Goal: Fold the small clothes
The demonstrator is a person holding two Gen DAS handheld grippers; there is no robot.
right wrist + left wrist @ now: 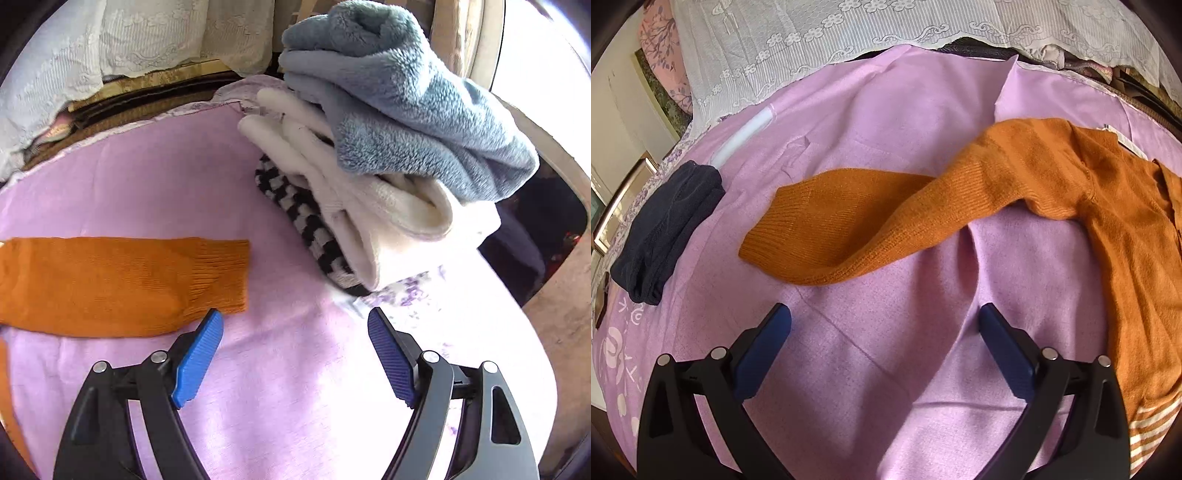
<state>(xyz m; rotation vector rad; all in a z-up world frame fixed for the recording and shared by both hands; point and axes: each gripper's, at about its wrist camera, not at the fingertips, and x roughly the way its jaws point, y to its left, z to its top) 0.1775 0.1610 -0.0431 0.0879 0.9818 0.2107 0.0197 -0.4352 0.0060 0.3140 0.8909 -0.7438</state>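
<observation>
An orange knit sweater [1115, 206] lies on a pink cloth [886, 369]. Its body is at the right of the left wrist view, and one sleeve [849, 229] stretches left, bent and a little twisted. My left gripper [884, 317] is open and empty, just short of that sleeve. In the right wrist view the other sleeve [122, 284] lies flat, its ribbed cuff [229, 273] pointing right. My right gripper [295, 321] is open and empty, its left fingertip [212, 325] right at the cuff's near edge.
A folded dark navy garment [668, 229] lies at the pink cloth's left edge. A pile of blue fleece [391, 103], white [369, 206] and black-and-white checked clothes [295, 206] sits at the right. White lace fabric [849, 40] hangs behind.
</observation>
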